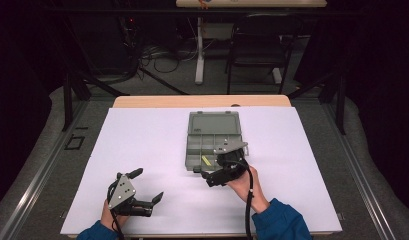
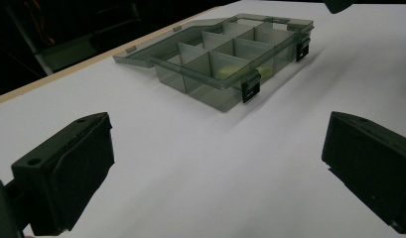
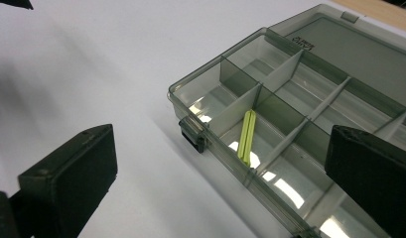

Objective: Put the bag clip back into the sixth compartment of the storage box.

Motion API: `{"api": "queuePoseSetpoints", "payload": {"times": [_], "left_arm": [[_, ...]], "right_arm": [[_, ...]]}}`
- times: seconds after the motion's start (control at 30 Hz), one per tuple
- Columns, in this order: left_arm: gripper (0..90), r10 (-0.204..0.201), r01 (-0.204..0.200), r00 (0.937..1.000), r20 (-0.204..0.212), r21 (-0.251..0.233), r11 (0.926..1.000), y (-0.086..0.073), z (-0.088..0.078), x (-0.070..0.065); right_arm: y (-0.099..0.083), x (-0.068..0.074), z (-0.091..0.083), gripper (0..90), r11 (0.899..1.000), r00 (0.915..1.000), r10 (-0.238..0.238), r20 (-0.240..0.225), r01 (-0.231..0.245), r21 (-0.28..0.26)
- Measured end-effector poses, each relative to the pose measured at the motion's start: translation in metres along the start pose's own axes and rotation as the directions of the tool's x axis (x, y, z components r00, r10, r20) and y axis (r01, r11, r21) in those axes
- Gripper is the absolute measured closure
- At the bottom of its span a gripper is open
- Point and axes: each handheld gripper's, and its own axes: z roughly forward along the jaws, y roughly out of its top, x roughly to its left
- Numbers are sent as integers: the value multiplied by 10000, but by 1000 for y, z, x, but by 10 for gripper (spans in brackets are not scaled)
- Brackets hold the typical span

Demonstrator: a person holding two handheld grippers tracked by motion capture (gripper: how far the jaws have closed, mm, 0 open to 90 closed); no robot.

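Note:
A grey see-through organiser box [image 1: 189, 145] lies open at mid-table, its lid [image 1: 214, 122] folded flat toward the far side. A thin yellow-green strip [image 3: 246, 136] rests in a near compartment [image 1: 206, 160]. My right gripper [image 1: 205, 176] hovers at the box's near edge and is open, with nothing between its jaws. In its own view the right gripper [image 3: 220, 148] looks over the box's corner [image 3: 215, 62]. My left gripper [image 1: 148, 185] is held low at the near left, well apart from the box, and is open and empty. From the left gripper [image 2: 215, 134] the box [image 2: 190, 79] sits farther off.
A white sheet [image 1: 142, 140] covers the table, with a wooden strip [image 1: 202, 101] at its far edge. Two black latches [image 2: 251, 85] hang on the box's front wall. Beyond the table are a chair [image 1: 257, 50], a desk leg [image 1: 199, 50] and floor cables.

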Motion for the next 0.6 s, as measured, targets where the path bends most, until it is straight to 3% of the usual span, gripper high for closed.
{"api": "queuePoseSetpoints", "payload": {"times": [0.6], "left_arm": [[0, -1, 1, 10000, 38, 21, 10000, 0, 2, 0]], "right_arm": [[-37, 0, -41, 0, 9935, 9983, -579, 62, 582, -978]]}}
